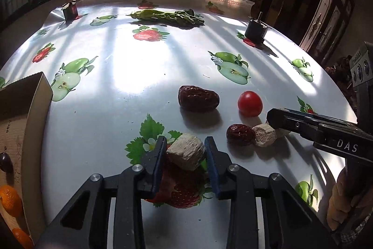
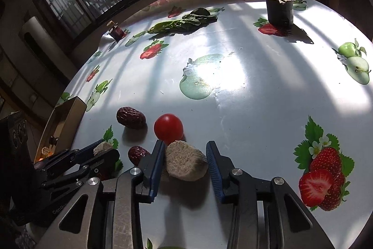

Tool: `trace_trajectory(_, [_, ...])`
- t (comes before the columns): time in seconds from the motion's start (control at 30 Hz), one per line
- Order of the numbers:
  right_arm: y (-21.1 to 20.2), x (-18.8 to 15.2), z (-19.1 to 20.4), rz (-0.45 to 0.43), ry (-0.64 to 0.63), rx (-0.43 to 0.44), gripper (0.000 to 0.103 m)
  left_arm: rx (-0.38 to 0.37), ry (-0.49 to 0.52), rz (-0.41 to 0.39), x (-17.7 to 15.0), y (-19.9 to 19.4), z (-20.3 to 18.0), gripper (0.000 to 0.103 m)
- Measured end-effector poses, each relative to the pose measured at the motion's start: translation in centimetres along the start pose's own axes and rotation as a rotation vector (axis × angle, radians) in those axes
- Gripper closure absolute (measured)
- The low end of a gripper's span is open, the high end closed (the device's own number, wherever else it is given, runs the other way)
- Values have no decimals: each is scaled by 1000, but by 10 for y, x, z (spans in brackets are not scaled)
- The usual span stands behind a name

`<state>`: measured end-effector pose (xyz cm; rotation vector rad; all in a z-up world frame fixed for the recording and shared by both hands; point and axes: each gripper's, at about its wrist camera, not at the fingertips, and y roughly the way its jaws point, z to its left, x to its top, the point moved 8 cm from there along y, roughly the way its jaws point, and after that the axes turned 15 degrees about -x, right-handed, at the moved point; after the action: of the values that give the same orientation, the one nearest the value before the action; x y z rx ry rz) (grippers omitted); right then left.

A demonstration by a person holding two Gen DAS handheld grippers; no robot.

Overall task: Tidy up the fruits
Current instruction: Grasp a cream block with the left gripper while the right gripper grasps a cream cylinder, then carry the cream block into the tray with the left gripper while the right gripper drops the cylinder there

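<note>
My left gripper [image 1: 185,151] is shut on a beige rough chunk [image 1: 186,154] and holds it just above the fruit-print tablecloth. My right gripper [image 2: 183,161] is open around a second beige chunk [image 2: 186,163] that lies on the cloth; its left finger touches it, the right finger stands apart. The right gripper also shows in the left wrist view [image 1: 277,120], over that chunk [image 1: 264,138]. A red tomato [image 2: 168,128], a large dark red date [image 2: 131,120] and a small date [image 2: 137,154] lie close by. A cardboard box [image 1: 35,109] at the left holds oranges [image 1: 9,200].
Green leafy vegetables [image 1: 167,15] lie at the far side of the table. A small dark jar [image 1: 70,9] stands far left and a dark metal cylinder [image 1: 255,30] far right. A barred window runs behind the table. The table edge curves off at right.
</note>
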<state>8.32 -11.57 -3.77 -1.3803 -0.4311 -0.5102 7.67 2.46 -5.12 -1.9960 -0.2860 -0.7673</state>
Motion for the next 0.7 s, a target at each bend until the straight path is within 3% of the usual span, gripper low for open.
trace_trajectory(0.27, [-2,1,-7,-19,25,-6,64,-41,-34,-24,1,-1,3,71])
trace_trajectory(0.53, [-5,2,-3,-45,23,-12,64,-29,-59,-11,-1,-6,5,71])
trace_trajectory(0.7, [-22,4,2,-45,44,11,64,-99,-108,-72,-5,-59,2,71])
